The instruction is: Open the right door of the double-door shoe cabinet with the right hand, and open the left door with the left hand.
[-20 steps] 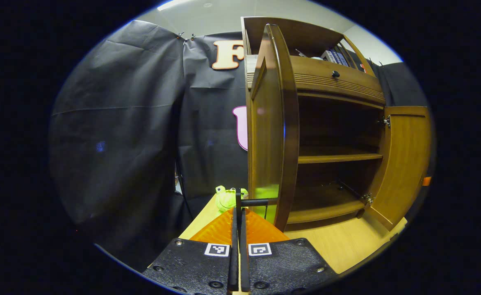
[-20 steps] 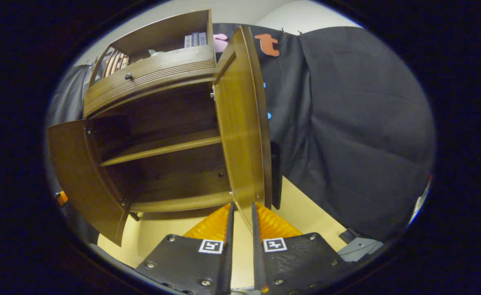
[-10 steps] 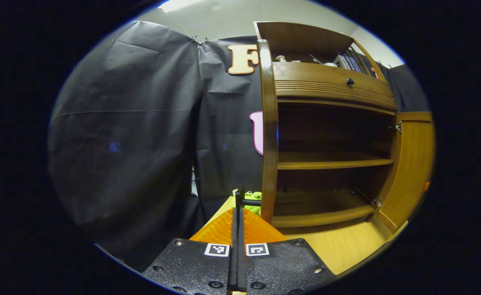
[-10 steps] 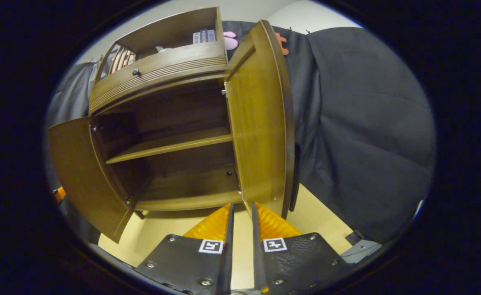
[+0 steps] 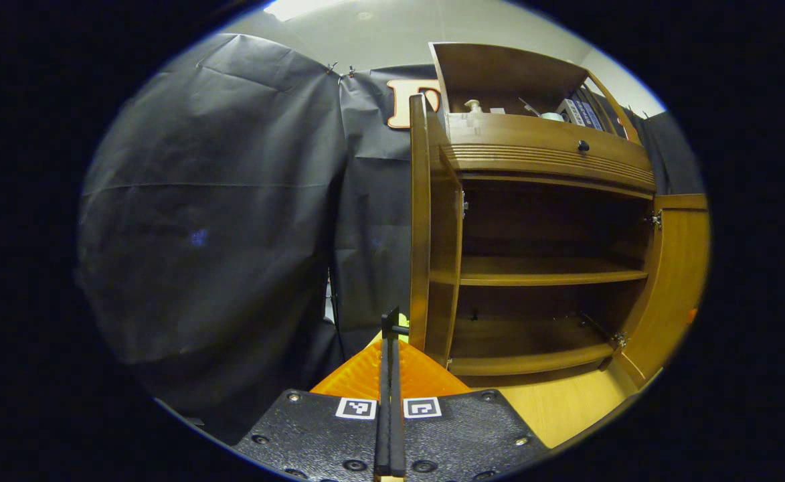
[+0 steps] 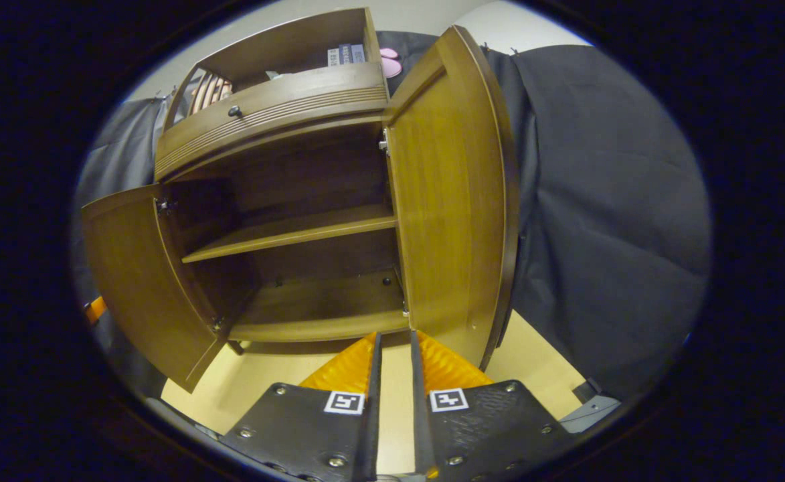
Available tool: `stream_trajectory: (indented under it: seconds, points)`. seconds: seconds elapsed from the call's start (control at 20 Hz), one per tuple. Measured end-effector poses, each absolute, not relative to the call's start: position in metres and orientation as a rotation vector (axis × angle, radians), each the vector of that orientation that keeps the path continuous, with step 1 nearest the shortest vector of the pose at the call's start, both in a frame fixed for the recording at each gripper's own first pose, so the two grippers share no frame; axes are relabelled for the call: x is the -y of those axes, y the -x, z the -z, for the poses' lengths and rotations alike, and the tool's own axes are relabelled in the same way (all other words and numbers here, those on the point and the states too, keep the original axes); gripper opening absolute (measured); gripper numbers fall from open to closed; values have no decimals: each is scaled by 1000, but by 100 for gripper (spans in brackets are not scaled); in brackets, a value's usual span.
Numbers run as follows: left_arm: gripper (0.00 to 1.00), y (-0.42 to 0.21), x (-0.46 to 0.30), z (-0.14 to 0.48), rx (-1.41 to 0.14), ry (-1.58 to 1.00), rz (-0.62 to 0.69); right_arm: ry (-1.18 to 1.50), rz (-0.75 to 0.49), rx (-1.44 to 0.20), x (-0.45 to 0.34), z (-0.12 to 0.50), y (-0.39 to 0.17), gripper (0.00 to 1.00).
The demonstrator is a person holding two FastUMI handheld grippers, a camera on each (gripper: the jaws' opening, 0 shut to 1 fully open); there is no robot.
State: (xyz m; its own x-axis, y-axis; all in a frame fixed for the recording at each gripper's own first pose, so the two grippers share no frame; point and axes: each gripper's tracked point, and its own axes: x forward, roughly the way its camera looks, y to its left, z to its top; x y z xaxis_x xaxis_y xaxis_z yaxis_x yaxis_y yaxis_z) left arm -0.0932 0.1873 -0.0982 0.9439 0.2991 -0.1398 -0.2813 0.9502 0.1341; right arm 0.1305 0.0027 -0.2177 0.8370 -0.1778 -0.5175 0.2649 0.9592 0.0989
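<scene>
1. Left gripper (image 5: 389, 335) is pinched on the left door's handle (image 5: 397, 329); it should follow the hinge arc, not tug straight.
2. Left door (image 5: 420, 227) stands edge-on just ahead.
3. Right gripper (image 6: 392, 348), narrowly parted, holds nothing; right door (image 6: 449, 201) is wide open.
4. Cabinet shelves (image 6: 292, 231) look bare.

Both doors of the brown wooden shoe cabinet (image 6: 278, 201) stand open on the pale tabletop (image 6: 285, 378).

The left door (image 5: 421, 221), seen almost edge-on in the left gripper view, is swung out wide, a dark handle (image 5: 399, 329) at its lower outer face. The right door (image 6: 449, 201) is swung out too, inner face showing. Inside, one shelf (image 6: 292, 231) spans the bare dark interior above the cabinet floor; a knobbed drawer (image 6: 272, 110) sits above.
</scene>
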Motion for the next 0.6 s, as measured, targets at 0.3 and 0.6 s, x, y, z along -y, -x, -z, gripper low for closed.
stream_trajectory:
  seconds: [0.3, 0.6]
  points:
    - [0, 101, -165, 63, -98, -133, -314, -154, 234, -514, -2, 210, -132, 21]
    - [0, 85, -106, 18, -10, -95, -219, -119, 194, -419, -8, 165, -151, 21]
